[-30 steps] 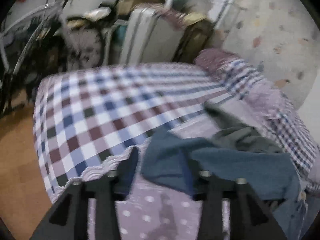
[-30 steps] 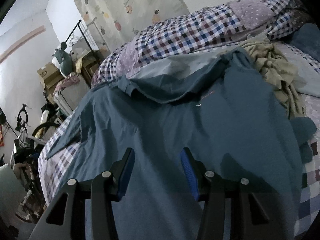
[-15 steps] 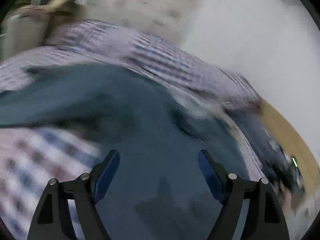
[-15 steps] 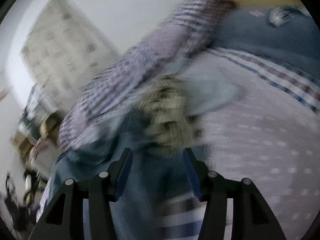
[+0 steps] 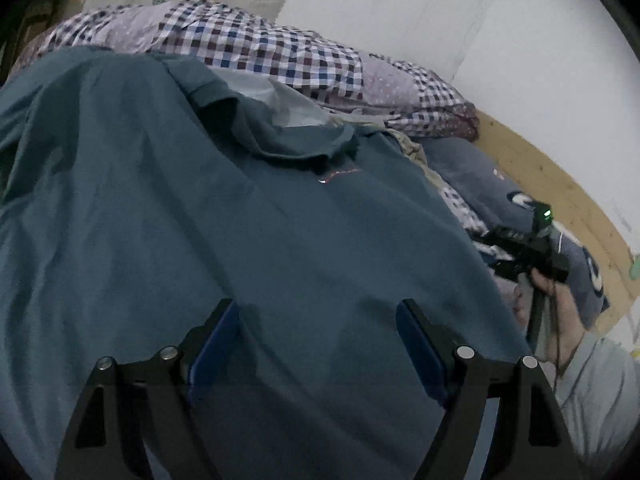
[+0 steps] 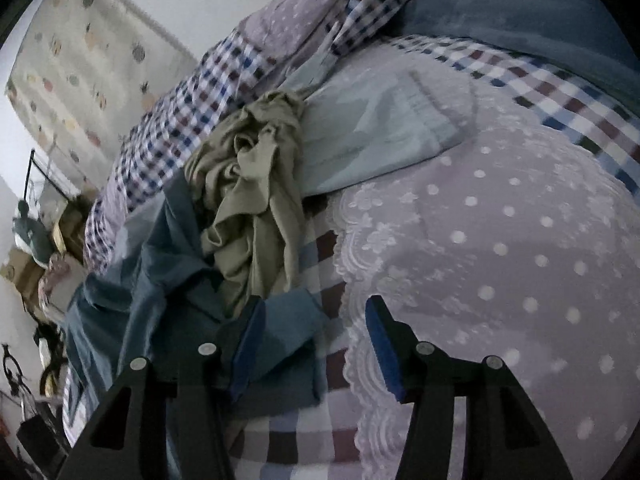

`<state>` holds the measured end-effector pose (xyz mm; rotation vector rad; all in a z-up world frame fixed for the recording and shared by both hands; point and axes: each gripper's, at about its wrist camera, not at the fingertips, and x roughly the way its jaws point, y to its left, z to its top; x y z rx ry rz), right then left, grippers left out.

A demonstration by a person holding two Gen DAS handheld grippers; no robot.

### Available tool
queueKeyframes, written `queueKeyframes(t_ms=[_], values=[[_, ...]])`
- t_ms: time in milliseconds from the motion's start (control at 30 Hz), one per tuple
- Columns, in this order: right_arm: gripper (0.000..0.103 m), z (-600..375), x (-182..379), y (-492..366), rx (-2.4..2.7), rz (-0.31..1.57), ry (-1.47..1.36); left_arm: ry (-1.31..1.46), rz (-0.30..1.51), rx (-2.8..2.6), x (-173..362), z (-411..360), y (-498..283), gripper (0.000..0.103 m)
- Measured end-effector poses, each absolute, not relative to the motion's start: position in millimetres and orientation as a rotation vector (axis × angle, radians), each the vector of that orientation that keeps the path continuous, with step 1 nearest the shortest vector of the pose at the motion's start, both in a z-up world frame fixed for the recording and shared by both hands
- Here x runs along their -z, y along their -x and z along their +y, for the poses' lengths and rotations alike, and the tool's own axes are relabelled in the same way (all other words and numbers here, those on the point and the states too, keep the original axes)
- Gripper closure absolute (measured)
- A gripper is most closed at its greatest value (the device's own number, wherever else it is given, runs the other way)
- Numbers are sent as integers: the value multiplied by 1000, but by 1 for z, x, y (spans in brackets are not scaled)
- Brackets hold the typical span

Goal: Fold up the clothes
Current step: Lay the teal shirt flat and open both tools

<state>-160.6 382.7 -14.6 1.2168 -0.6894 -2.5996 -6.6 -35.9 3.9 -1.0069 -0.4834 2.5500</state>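
Both tools have swung round: our left gripper (image 5: 318,344), jaws wide and empty, now hovers over the teal shirt (image 5: 248,232) spread on the bed; our right gripper (image 6: 312,340) (also parted, empty) nears its sleeve, so folding can begin.

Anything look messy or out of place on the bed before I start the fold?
Yes. The teal shirt lies spread out, but its collar end is rumpled and folded over. Beside it, an olive garment sits crumpled in a heap against a pale blue one.
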Motion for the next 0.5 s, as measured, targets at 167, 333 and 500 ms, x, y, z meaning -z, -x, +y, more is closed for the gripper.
queueKeyframes(t_ms=[167, 333, 500], values=[[98, 362, 18, 170, 2569, -578, -1241, 1011, -526, -2539, 4, -36, 7, 19], [99, 365, -14, 157, 2679, -515, -1104, 1006, -565, -2533, 6, -38, 10, 19], [99, 422, -82, 137, 2913, -546, -945, 1009, -581, -2536, 6, -38, 11, 19]])
